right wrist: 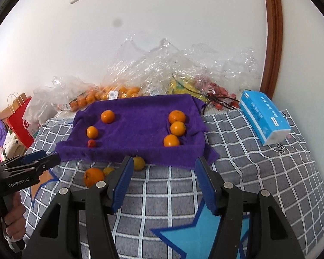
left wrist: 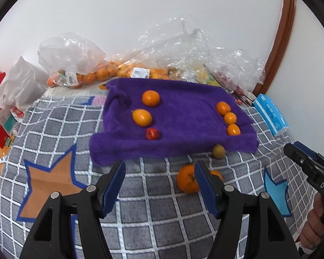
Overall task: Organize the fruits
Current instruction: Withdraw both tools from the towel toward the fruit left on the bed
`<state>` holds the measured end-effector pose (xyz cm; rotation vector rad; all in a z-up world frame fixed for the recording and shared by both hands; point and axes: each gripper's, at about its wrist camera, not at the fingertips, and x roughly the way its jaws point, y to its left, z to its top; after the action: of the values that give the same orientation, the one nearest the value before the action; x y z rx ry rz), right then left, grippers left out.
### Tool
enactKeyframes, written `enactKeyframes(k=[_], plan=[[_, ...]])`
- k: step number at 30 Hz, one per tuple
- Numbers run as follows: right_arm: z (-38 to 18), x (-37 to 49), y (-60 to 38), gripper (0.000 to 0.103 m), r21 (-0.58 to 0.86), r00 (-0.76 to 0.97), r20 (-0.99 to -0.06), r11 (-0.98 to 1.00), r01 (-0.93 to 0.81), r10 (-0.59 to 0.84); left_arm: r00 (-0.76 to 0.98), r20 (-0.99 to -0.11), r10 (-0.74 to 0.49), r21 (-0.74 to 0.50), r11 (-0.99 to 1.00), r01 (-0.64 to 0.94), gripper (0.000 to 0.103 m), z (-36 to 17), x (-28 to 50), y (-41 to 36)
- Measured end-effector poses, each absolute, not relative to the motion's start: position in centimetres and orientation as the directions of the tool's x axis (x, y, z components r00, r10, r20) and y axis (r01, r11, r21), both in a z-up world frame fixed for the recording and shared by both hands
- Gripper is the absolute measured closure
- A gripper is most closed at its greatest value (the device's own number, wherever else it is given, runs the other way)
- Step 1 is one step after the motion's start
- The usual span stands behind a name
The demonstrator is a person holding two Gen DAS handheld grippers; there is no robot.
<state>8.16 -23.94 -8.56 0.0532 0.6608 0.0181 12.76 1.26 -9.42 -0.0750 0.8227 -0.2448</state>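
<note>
— Why are both grippers hanging back?

— I'm keeping my left gripper (left wrist: 159, 172) and right gripper (right wrist: 164, 170) released, holding nothing. Six fruits are sitting sorted on the purple towel (left wrist: 183, 99); three loose fruits (left wrist: 188, 181) are lying off its near edge.

— Obstacles?

— Only crinkled bags (right wrist: 153, 64) crowding the far edge.

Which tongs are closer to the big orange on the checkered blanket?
Left. The left tongs hang open with the big orange right beside one finger. The right tongs sit open farther off, the orange off to their left.
</note>
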Motion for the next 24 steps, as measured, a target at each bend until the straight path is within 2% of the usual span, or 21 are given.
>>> enactKeyframes(k=[24], plan=[[-10.3,6.1,-21.7,0.044,0.037,0.765,-0.643,0.999,0.001,0.023,0.614,-0.747,-0.257,-0.146,0.963,0.225,0.039,-12.0,9.6,1.8]])
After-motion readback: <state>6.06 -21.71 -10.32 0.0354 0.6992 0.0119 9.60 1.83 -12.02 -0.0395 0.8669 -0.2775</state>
